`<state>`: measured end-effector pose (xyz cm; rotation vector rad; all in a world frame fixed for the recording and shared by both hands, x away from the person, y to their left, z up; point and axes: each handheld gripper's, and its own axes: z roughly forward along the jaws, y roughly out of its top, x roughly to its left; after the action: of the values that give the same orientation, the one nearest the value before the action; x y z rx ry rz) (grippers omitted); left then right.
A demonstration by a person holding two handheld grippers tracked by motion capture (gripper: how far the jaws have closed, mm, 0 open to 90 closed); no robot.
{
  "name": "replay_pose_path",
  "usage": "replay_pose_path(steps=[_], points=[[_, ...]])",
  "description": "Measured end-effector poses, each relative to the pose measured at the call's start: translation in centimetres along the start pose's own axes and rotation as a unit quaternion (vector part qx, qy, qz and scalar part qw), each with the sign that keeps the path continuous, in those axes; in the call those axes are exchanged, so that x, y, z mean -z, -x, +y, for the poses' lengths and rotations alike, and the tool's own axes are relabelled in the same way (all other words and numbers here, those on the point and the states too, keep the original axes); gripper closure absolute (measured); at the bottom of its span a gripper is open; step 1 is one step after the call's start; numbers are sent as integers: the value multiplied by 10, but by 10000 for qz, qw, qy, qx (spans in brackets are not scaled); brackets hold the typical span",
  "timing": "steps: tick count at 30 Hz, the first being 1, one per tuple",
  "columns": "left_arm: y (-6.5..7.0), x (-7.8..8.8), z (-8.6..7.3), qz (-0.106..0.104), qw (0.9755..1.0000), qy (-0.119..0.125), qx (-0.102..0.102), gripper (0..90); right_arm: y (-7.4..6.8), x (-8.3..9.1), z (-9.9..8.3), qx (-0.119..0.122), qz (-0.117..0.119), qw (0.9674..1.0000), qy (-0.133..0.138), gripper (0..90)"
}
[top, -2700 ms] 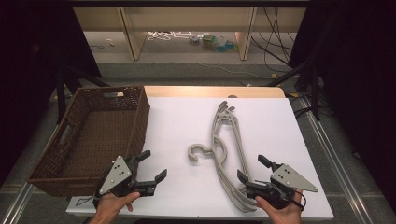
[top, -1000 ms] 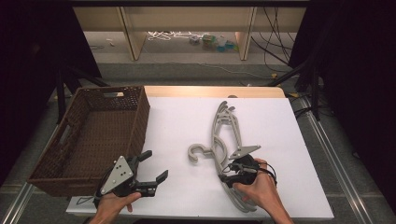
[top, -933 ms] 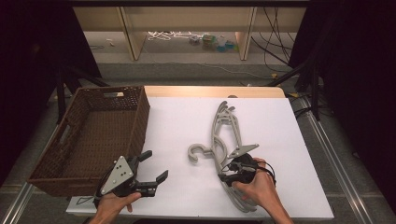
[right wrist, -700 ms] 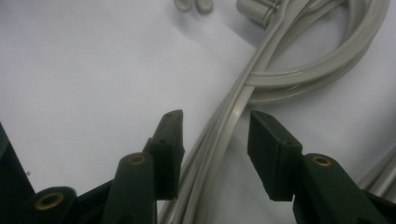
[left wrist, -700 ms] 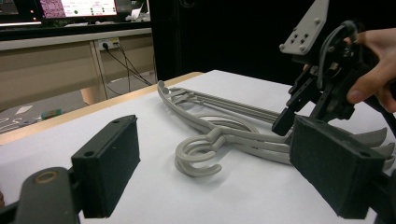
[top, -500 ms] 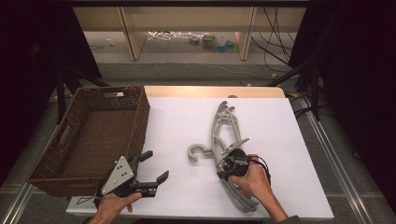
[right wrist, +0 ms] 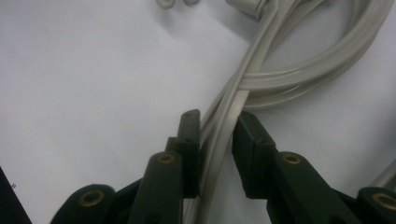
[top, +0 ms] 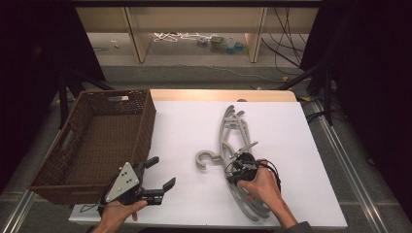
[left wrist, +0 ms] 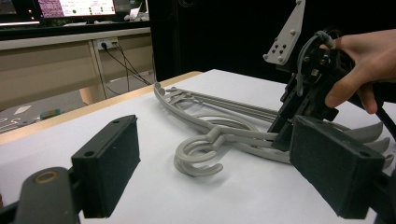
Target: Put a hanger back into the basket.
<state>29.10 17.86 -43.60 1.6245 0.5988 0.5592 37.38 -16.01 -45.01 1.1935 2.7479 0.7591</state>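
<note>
Several grey plastic hangers (top: 232,130) lie stacked on the white table (top: 184,126), their hooks (top: 206,160) pointing left. My right gripper (top: 237,172) points down onto the stack near the hooks. Its jaws have just been closing, and in the right gripper view the pads (right wrist: 191,154) press on a hanger arm (right wrist: 219,135) on both sides. In the left gripper view, that gripper (left wrist: 292,130) stands on the hangers (left wrist: 219,133) with a hand around it. My left gripper (top: 161,172) rests at the table's front left, open and holding nothing (left wrist: 224,172).
A brown wicker basket (top: 145,121) stands on the left side of the table, just beyond my left gripper. Wooden shelving (top: 194,19) with cables lies behind the table. Dark stands flank both sides.
My right gripper moved from the front right corner up and left onto the hangers, tipped downward and closed its jaws on a hanger arm. The left gripper has stayed put.
</note>
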Motion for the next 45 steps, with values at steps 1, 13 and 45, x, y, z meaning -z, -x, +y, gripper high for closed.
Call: replay_pose_path(steps=[1,13,45], points=[[0,0,0,0,10000,10,-9,157,1,0,0,-10,50,10000,8,735],[0,0,0,29,10000,12,-40,157,-1,10,3,-15,-65,9999,124,747],[3,-7,3,94,9985,-129,-528,163,29,83,-18,357,1136,9867,1105,825]])
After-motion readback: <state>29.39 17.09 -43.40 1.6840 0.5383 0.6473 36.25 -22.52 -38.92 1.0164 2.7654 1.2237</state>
